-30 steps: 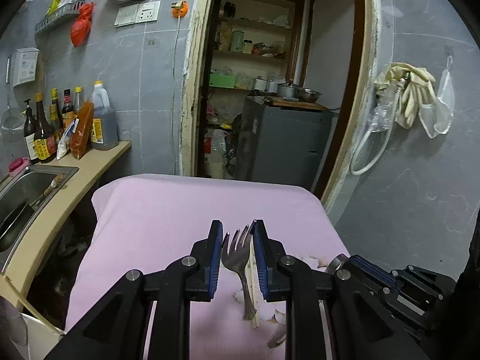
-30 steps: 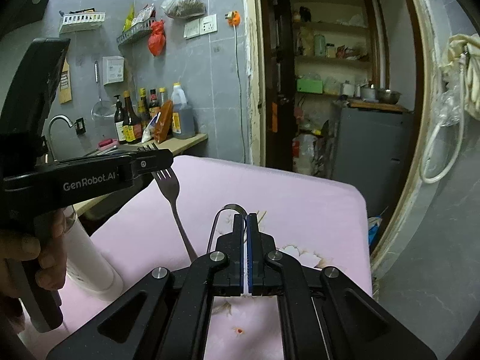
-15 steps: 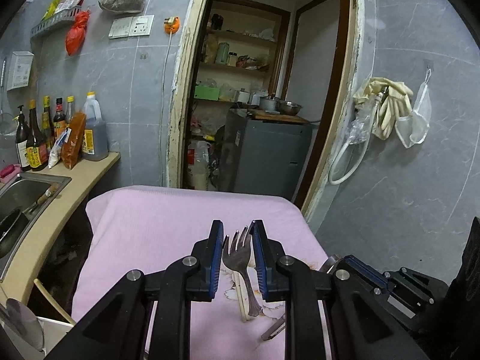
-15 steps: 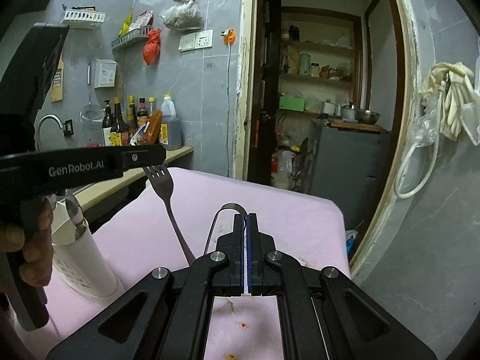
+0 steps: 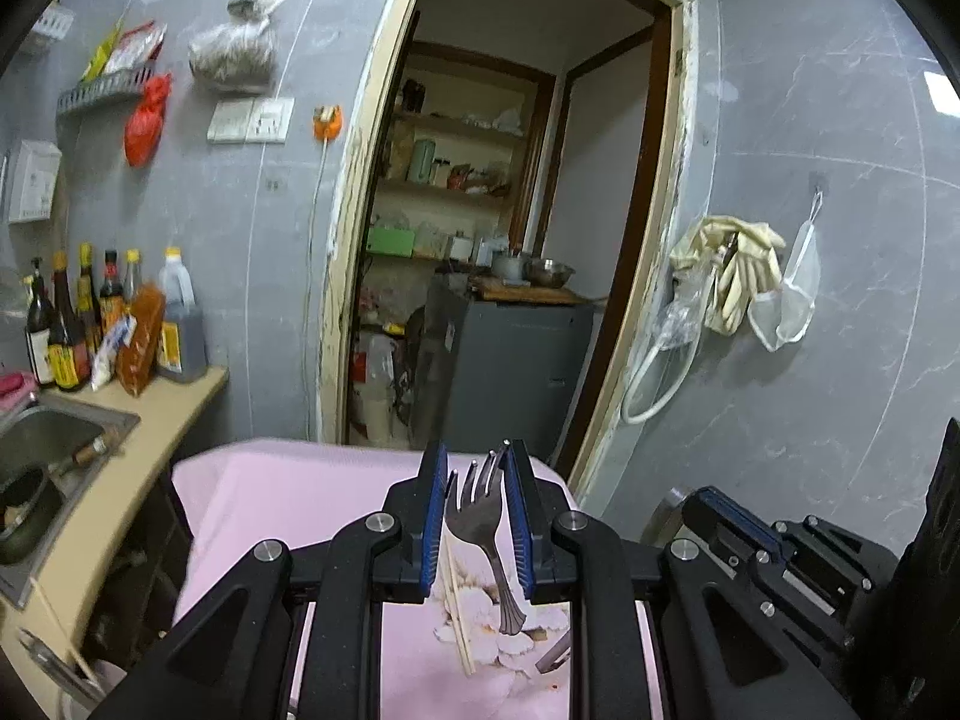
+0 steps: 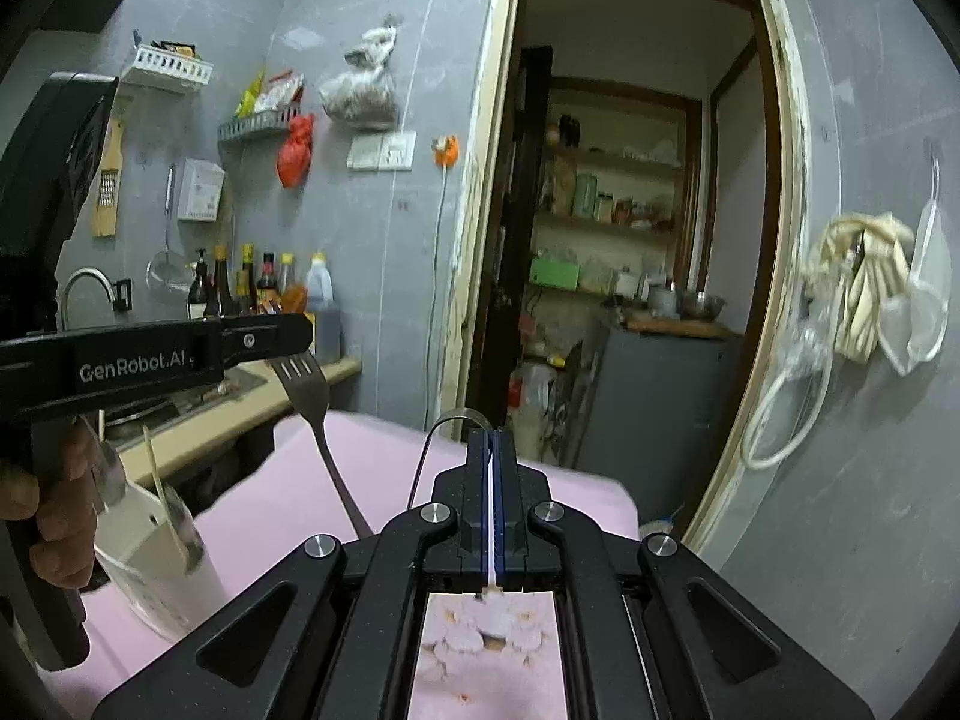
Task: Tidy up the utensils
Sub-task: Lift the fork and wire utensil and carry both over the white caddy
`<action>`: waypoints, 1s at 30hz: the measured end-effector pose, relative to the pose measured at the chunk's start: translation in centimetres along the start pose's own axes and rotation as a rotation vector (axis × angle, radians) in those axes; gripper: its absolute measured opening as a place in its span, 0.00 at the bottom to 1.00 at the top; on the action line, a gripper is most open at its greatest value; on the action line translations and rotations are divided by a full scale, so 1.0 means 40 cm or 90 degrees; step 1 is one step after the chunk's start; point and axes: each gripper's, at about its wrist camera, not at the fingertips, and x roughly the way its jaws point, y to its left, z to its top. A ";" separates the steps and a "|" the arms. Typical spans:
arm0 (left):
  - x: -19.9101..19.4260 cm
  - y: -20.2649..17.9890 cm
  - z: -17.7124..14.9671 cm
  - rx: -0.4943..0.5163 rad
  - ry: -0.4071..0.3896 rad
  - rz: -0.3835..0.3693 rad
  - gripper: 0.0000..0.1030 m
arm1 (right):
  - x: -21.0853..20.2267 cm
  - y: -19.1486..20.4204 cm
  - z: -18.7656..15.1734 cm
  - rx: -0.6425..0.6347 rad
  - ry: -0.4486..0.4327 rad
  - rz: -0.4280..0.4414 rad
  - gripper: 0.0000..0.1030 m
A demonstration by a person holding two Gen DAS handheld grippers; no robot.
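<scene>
— Both grippers have risen since a second ago: the pink tablecloth (image 5: 300, 516) now sits lower in each view. What's on the left?

— At lower left of the right wrist view, a white utensil holder (image 6: 162, 564) stands on the cloth. Just right of it, the left gripper (image 5: 477, 480) clamps a metal fork (image 5: 480, 516), tines up.

— Centre?

— Chopsticks (image 5: 456, 612) lie on the cloth below the fork. The right gripper (image 6: 493, 480) is pinched tight on a thin curved metal piece (image 6: 444, 420); I can't tell which utensil.
</scene>
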 end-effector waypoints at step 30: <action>-0.401 0.311 0.059 0.003 -0.034 0.194 0.18 | -0.054 0.354 0.097 -0.050 -0.042 0.125 0.01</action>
